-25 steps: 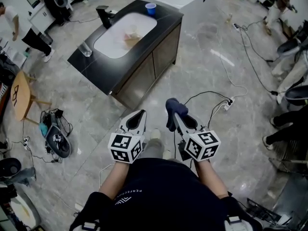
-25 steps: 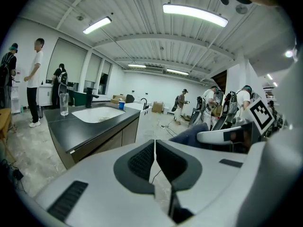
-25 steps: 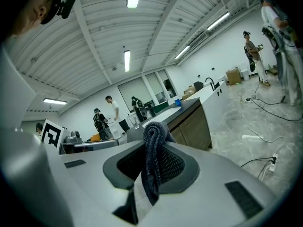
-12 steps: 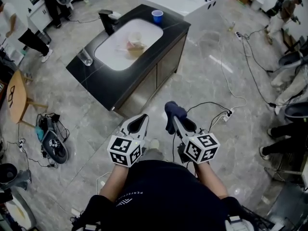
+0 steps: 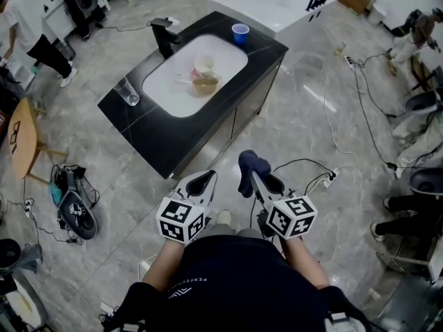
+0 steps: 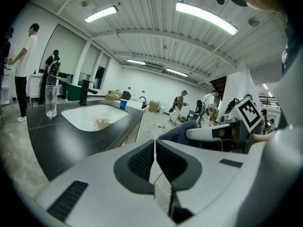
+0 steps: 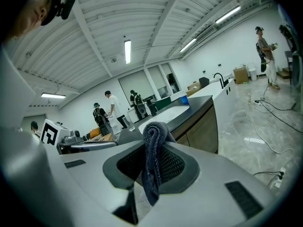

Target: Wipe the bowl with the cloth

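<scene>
Walking closer, the person is bringing both claws toward the black bench (image 5: 138,126), which is sitting nearer in the head view than a second ago. At its left end a clear drinking glass (image 5: 124,90) is standing. Next come a dark tap (image 5: 165,37) and the white oval basin (image 5: 163,88), where a tan bowl (image 5: 205,84) is lying just beside a pale cup-like vessel (image 5: 204,63). A blue cup (image 5: 240,32) is standing at the far right corner.

Wiping is not yet under way: the bowl is lying well apart from both claws. The left claw (image 5: 201,180) is pressed together on nothing, its ribbed dark pads meeting. The right claw (image 5: 257,178) is pinching the cloth (image 5: 249,164), a dark blue, nubbly terry fold drooping limp over the pads. Reaching the basin and all the wiping are still remaining.
</scene>
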Tool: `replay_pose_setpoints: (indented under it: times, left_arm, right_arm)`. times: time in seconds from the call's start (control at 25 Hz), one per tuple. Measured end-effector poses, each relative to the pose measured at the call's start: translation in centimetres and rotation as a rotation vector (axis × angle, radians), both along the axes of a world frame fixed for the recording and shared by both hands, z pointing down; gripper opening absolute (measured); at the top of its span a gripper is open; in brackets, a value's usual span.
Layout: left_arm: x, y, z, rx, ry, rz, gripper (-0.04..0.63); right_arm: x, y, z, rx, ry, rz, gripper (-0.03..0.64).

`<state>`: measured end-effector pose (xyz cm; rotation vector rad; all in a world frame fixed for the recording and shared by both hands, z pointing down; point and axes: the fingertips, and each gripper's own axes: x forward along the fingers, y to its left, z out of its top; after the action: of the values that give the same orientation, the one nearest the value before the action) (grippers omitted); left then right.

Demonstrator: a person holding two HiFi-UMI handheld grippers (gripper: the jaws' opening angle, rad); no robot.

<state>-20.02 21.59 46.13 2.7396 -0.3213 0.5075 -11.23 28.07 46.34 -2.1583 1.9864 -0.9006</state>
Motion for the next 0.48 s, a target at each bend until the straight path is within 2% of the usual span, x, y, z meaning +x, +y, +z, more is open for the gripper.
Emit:
replay_pose_setpoints:
  times: [0.32, 0.48]
  left_arm:
    - [1.7, -2.1, 0.7, -0.039, 0.013, 0.035, 0.016]
    - [2.6, -2.8, 0.7, -0.032, 0.019, 0.022, 0.016]
  right_arm:
    - [1.2, -2.3, -0.5, -0.025, 0.029, -0.003, 0.081]
    - [2.6, -3.3, -0.4, -0.028, 0.029, -0.013, 0.081]
